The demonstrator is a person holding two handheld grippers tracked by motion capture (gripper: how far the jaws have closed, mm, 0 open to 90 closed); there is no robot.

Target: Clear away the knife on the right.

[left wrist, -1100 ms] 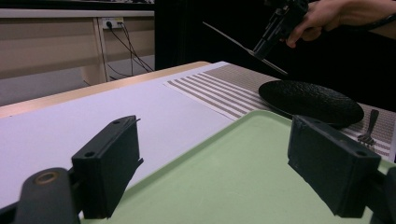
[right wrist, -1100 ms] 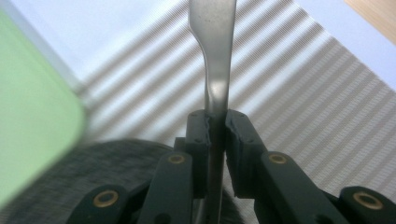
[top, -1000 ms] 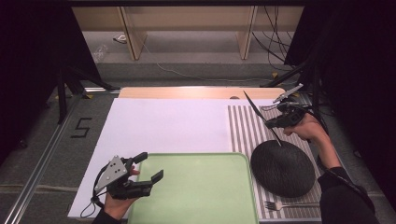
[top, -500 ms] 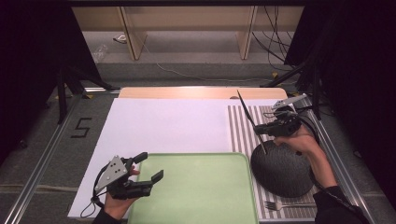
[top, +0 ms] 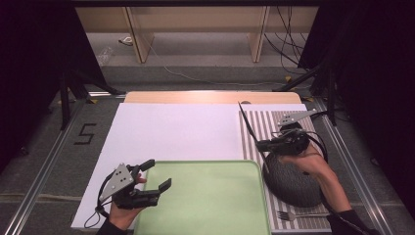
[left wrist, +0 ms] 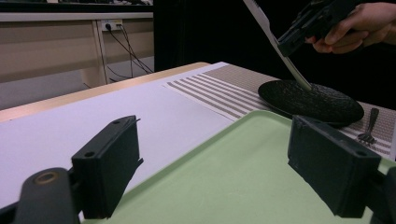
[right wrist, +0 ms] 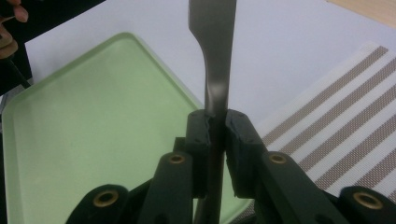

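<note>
My right gripper (top: 264, 145) is shut on a dark table knife (top: 248, 126), which slants up and away over the striped placemat (top: 266, 121). In the right gripper view the pads (right wrist: 201, 133) pinch the knife (right wrist: 212, 46) at its narrow neck. The knife's lower end (left wrist: 299, 77) hangs at the rim of a black textured plate (top: 293, 183); I cannot tell whether they touch. My left gripper (top: 157, 174) stands open at the near left corner of the light green tray (top: 210, 205), holding nothing; its jaws straddle the tray (left wrist: 224, 163) rim.
A fork (top: 293, 214) lies on the placemat in front of the plate. A white sheet (top: 171, 127) covers the table left of the placemat. A wooden edge (top: 210, 97) runs along the back, with table legs and cables beyond.
The right gripper has carried the knife left and nearer, from the placemat's far right to over the plate's left rim. The left gripper has stayed in place.
</note>
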